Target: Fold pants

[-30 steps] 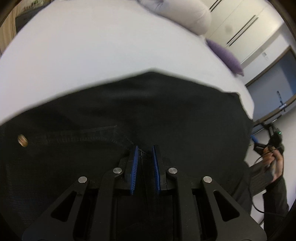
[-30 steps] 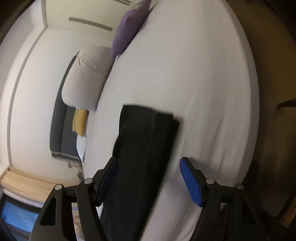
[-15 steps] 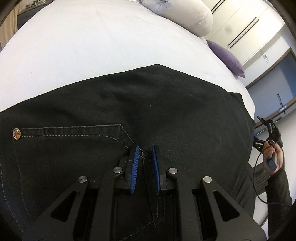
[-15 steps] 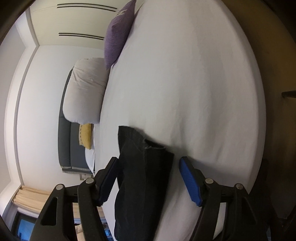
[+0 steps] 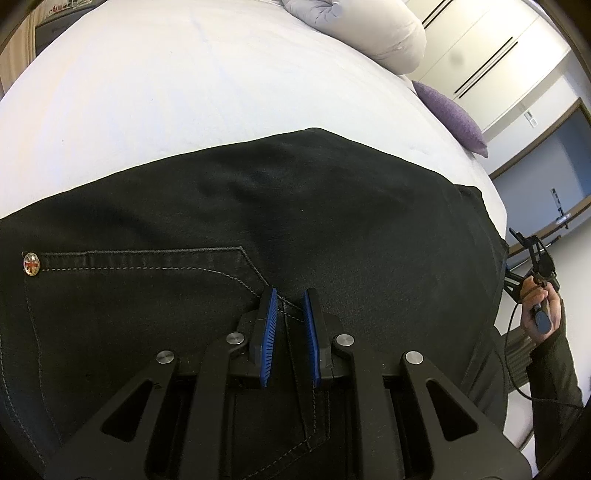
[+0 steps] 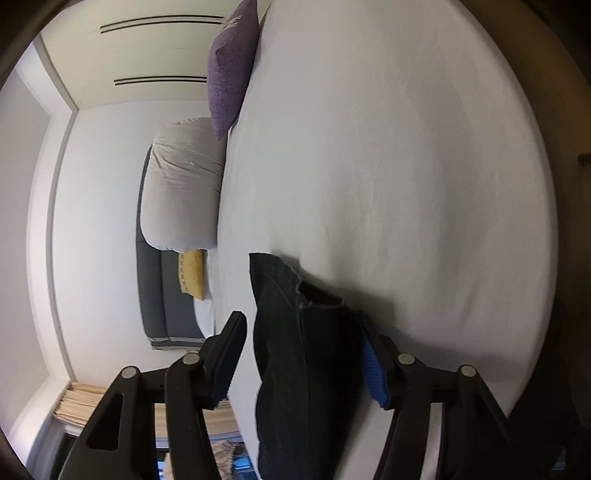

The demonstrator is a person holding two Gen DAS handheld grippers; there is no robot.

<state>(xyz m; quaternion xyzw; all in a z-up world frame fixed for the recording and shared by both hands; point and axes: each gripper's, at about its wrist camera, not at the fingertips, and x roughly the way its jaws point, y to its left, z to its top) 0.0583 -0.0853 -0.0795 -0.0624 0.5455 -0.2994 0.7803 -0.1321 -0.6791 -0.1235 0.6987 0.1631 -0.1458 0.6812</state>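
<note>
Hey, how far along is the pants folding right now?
Early stage. Done: the black pants lie flat on the white bed. In hand: the left gripper pinches the fabric near the pocket seam, while the right gripper is closing around the leg ends, not yet pressing. Left: lifting the legs over to fold.

Pants (image 5: pixel 295 221) on bed (image 5: pixel 184 92); pillows (image 5: pixel 369 29) behind, at far edge.

My black denim pants (image 5: pixel 295 221) lie spread flat across the white bed (image 5: pixel 184 92), pocket stitching and a metal rivet (image 5: pixel 31 263) showing, hems stacked.
</note>
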